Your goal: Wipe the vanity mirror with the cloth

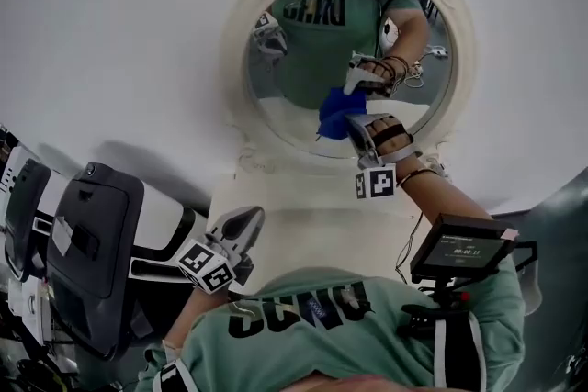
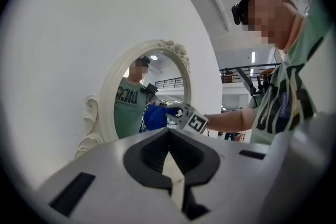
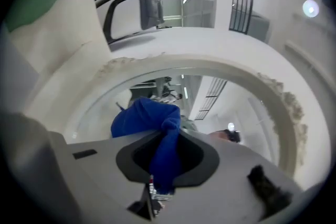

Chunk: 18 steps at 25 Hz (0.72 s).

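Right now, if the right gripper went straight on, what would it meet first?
The vanity mirror's glass. The right gripper, shut on the blue cloth, points into it. The cloth seems to touch the glass, though depth is unclear.

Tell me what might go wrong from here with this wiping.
1. The right gripper pinches only a narrow fold of the blue cloth; rubbing may pull it free or bring the hard jaws onto the glass.
2. The left gripper, shut and empty, hangs away from the vanity mirror, so nothing steadies it; firm pressure might shift it.
3. Near the ornate frame, the cloth might snag.
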### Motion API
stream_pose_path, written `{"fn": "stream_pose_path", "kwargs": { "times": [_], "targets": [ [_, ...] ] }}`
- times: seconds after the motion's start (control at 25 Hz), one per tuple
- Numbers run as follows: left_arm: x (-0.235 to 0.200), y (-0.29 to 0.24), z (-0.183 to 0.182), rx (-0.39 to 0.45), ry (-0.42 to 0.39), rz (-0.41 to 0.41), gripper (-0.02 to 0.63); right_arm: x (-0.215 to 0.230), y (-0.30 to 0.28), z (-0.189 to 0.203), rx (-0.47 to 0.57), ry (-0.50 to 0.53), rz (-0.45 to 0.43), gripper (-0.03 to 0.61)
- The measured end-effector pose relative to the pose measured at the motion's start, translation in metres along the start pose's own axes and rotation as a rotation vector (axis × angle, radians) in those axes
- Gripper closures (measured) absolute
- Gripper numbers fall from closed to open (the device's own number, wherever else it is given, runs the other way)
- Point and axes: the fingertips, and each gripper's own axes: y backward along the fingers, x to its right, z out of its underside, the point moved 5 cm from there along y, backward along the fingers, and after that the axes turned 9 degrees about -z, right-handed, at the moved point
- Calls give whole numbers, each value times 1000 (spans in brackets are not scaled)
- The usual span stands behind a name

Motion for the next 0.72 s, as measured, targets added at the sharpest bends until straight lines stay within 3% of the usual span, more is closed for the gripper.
{"fn": "stream_pose_path", "kwargs": {
  "times": [0.2, 0.32, 0.48, 0.72],
  "targets": [
    [10, -23, -26, 125, -29, 34, 604, 202, 55, 23, -40, 57, 368, 526],
    [9, -19, -29, 148, -33, 32, 604, 268, 68, 37, -136, 61, 464, 526],
    [10, -10, -30, 157, -20, 28, 604, 292, 68, 43, -220, 99, 483, 526],
    [6, -3, -31, 143, -7, 11, 604, 295, 65, 44, -238, 72, 505, 526]
  ]
}}
